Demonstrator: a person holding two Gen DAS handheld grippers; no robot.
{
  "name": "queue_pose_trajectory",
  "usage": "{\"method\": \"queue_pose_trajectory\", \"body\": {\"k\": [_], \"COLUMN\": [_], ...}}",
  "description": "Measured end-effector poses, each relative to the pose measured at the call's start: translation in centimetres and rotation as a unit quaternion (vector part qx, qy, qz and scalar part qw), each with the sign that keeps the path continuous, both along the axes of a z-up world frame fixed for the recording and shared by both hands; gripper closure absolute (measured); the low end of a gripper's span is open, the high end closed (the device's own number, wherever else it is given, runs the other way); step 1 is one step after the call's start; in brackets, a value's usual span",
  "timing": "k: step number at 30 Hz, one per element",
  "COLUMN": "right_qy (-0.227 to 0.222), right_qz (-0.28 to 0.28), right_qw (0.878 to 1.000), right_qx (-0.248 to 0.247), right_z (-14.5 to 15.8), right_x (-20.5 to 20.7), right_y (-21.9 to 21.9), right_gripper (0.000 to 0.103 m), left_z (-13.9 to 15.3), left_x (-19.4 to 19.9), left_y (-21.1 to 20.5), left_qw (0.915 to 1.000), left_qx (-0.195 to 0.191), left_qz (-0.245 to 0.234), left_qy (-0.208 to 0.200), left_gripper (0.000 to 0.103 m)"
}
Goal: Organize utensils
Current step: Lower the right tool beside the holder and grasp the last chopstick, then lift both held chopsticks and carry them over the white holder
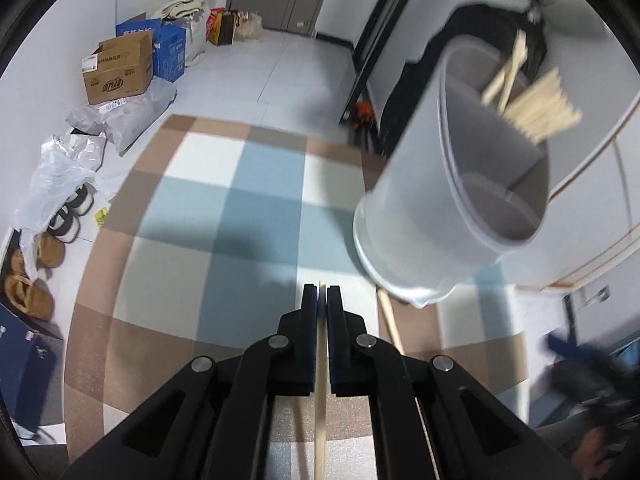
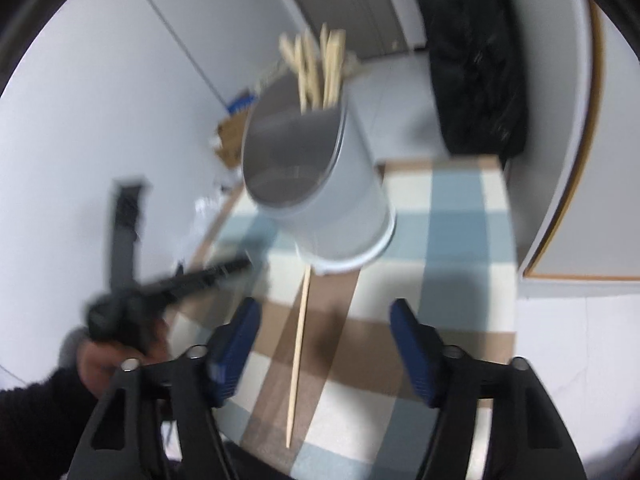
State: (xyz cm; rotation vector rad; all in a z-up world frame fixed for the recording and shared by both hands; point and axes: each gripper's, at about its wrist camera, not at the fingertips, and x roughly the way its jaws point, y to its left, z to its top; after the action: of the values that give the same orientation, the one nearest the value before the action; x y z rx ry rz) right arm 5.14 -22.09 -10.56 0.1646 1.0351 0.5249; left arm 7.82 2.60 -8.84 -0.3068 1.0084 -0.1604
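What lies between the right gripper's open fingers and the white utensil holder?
In the right wrist view, one loose chopstick lies on the checkered cloth, running from between the right gripper toward the white utensil holder. Otherwise that stretch is bare cloth.

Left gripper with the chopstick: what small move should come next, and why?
Probably carry it up over the holder and lower the chopstick into the compartment with the other chopsticks. The left gripper is shut on one stick, and the holder stands ahead to its right, its opening free.
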Motion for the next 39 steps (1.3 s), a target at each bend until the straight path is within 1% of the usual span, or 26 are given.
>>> {"method": "queue_pose_trajectory", "body": {"k": [1, 3, 5, 8, 10, 12, 16, 20, 23, 25, 26, 27, 29, 32, 37, 39], "right_qy": [0.01, 0.031, 0.049, 0.066, 0.067, 0.067, 0.065, 0.049, 0.04, 0.033, 0.029, 0.025, 0.013, 0.008, 0.027, 0.041], "right_qz": [0.007, 0.016, 0.019, 0.025, 0.028, 0.027, 0.009, -0.003, -0.008, -0.011, -0.011, -0.008, 0.006, 0.018, 0.018, 0.02], "right_qw": [1.0, 0.999, 0.998, 0.996, 0.995, 0.994, 0.992, 0.99, 0.989, 0.987, 0.986, 0.986, 0.985, 0.984, 0.986, 0.987], "right_qx": [-0.008, -0.019, -0.032, -0.054, -0.068, -0.083, -0.106, -0.131, -0.145, -0.157, -0.163, -0.166, -0.174, -0.175, -0.165, -0.156], "right_z": [-0.5, -1.5, -2.5, -3.9, -4.7, -5.5, -6.7, -7.0, -7.0, -6.9, -7.0, -7.0, -7.0, -6.9, -6.6, -6.3], "right_x": [0.2, 0.8, 1.5, 2.5, 3.0, 3.7, 4.7, 5.5, 5.9, 5.7, 5.6, 5.3, 4.6, 3.5, 2.5, 3.2], "right_y": [0.6, 1.7, 2.9, 5.1, 6.7, 8.0, 9.0, 9.9, 10.4, 10.9, 10.9, 11.0, 11.1, 10.9, 9.9, 9.4], "right_gripper": [0.045, 0.05, 0.05, 0.054, 0.056, 0.06, 0.065, 0.067, 0.071, 0.083, 0.091, 0.097, 0.098, 0.098, 0.098, 0.094], "left_z": [0.3, 0.9, 1.2, 1.2, 1.3, 1.2, 1.6, 2.0, 2.2, 2.5, 2.5, 2.6, 2.6, 2.7, 2.7, 2.7], "left_x": [-0.1, -0.4, -0.6, -0.4, -0.4, -0.4, -0.6, -0.9, -0.9, -1.0, -1.0, -0.9, -1.0, -1.1, -1.2, -1.1], "left_y": [0.3, 0.7, 1.1, 2.0, 2.4, 3.2, 4.0, 4.2, 4.5, 4.7, 4.8, 4.8, 5.0, 5.0, 5.0, 5.0], "left_qw": [0.9999, 0.9995, 0.9989, 0.9981, 0.9978, 0.9973, 0.9966, 0.9963, 0.9959, 0.9956, 0.9954, 0.9953, 0.9949, 0.9948, 0.9946, 0.9945], "left_qx": [-0.011, -0.022, -0.033, -0.047, -0.047, -0.053, -0.058, -0.058, -0.06, -0.063, -0.064, -0.065, -0.069, -0.07, -0.071, -0.071], "left_qz": [0.003, 0.01, 0.013, 0.016, 0.018, 0.018, 0.015, 0.012, 0.011, 0.012, 0.013, 0.013, 0.015, 0.016, 0.018, 0.018], "left_qy": [-0.006, -0.019, -0.029, -0.037, -0.044, -0.048, -0.057, -0.062, -0.066, -0.069, -0.07, -0.071, -0.072, -0.073, -0.075, -0.075], "left_gripper": [0.103, 0.103, 0.103, 0.103, 0.103, 0.103, 0.103, 0.103, 0.103, 0.103, 0.103, 0.103, 0.103, 0.103, 0.103, 0.103]}}
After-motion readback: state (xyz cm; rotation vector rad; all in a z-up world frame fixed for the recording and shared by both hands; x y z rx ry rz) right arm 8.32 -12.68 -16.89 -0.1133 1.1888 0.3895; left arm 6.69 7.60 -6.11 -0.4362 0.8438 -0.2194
